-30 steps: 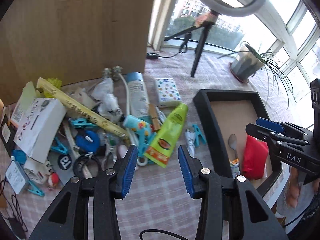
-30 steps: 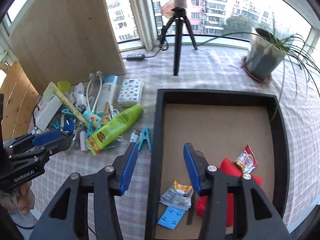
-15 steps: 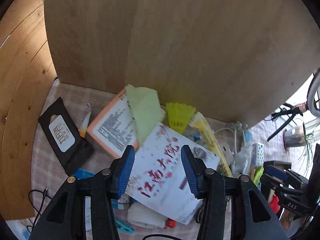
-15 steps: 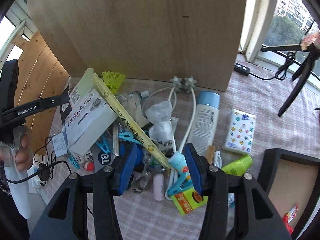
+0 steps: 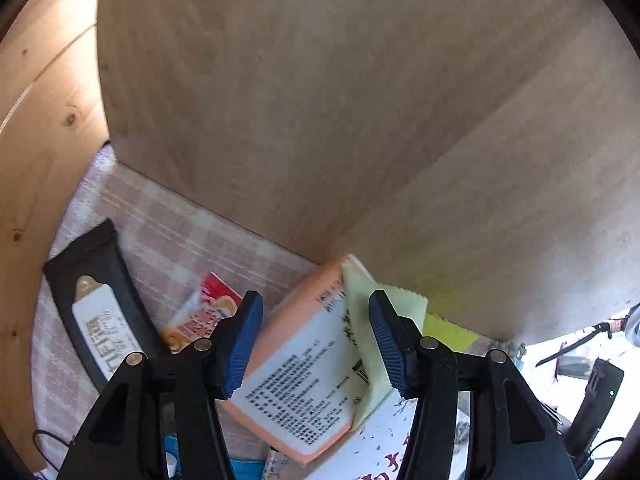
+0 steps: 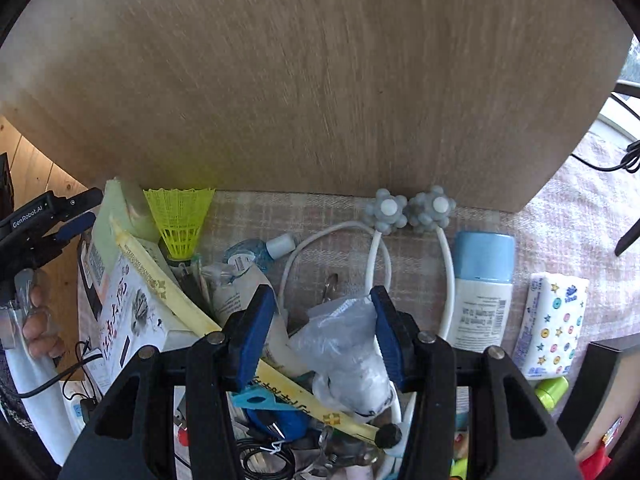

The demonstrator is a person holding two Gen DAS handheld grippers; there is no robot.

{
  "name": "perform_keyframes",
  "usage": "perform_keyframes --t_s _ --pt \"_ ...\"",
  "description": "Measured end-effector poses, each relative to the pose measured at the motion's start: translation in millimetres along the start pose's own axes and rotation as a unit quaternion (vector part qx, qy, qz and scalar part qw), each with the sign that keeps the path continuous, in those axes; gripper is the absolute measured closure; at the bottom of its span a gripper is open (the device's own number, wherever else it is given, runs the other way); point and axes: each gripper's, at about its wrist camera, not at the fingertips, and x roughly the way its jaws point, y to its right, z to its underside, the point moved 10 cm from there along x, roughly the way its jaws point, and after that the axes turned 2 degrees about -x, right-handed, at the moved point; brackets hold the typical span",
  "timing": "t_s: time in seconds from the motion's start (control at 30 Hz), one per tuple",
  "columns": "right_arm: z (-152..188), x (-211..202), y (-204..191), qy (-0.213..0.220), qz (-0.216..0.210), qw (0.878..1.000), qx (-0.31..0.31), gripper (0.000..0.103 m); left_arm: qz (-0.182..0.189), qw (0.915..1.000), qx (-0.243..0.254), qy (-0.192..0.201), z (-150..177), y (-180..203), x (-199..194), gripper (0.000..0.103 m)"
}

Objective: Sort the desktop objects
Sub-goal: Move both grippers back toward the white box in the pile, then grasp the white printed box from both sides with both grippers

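My left gripper points down over an orange-edged box with printed text, near the corner of the wooden board. A pale green cloth lies over the box's right side. The jaws are opening, and the box lies below the gap, untouched. My right gripper stands open above a crumpled clear plastic bag in the clutter pile. The bag sits low between the blue pads, unpinched. In the right wrist view the left gripper shows at the far left, with a hand below it.
A tall wooden board walls the back. Around the box lie a black case and a snack packet. The pile holds a yellow shuttlecock, a long yellow box, a blue-capped bottle and a tissue pack. The black tray's corner shows at right.
Both grippers swung from the tray side to the clutter by the board and sank closer. The left now hangs over the orange-edged box, its jaws wider than before.
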Motion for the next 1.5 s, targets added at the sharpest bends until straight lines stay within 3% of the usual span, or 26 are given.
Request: perform_keyframes --t_s 0.07,0.17,0.23,0.33,0.53,0.7,0.8,0.87,1.0,1.17,1.5 --pt "-2.9 2.0 -6.9 0.006 0.005 1.0 -0.009 0.045 -0.019 0.9991 0.038 0.0 10.4 11.5 10.1 0.045" --pt "2.2 11.9 -24.2 -0.011 -0.013 1.0 -0.023 0.045 -0.003 0.9967 0.079 -0.016 32.9 33.4 23.9 0.033" --pt "14.7 26.1 -34.4 -0.039 -0.033 0.998 -0.028 0.046 0.005 0.9955 0.091 -0.025 46.7 43.2 27.7 0.032" --pt "28.7 28.1 -41.2 -0.031 -0.012 0.998 -0.061 0.048 0.001 0.9936 0.109 -0.028 65.2 51.6 24.2 0.033" --pt "73.6 9.0 -45.9 -0.034 -0.011 0.993 -0.111 0.051 -0.005 0.9885 0.145 -0.042 116.6 53.7 11.8 0.033" --pt "131.3 -13.1 -35.6 -0.028 -0.012 0.99 -0.138 0.051 -0.021 0.9874 0.154 -0.031 150.3 48.1 -9.4 0.042" --pt "180.6 -13.1 -31.8 -0.055 -0.027 0.986 -0.155 0.053 -0.028 0.9876 0.154 -0.008 163.0 38.4 -27.9 0.043" --pt "207.6 -19.4 -25.3 -0.05 -0.008 0.984 -0.173 0.053 -0.038 0.9874 0.154 0.008 161.3 32.1 -38.7 0.043" --pt "252.5 -31.1 -12.8 -0.063 0.002 0.978 -0.199 0.053 -0.019 0.9876 0.155 0.013 190.4 33.0 -61.4 0.043" --pt "253.5 -63.7 4.0 -0.021 0.003 0.986 -0.166 0.053 -0.032 0.9809 0.191 0.021 219.9 47.6 -72.8 0.043" --pt "242.7 -106.4 6.5 0.04 -0.027 0.992 -0.115 0.053 0.003 0.975 0.219 -0.039 284.3 76.6 -44.6 0.042"
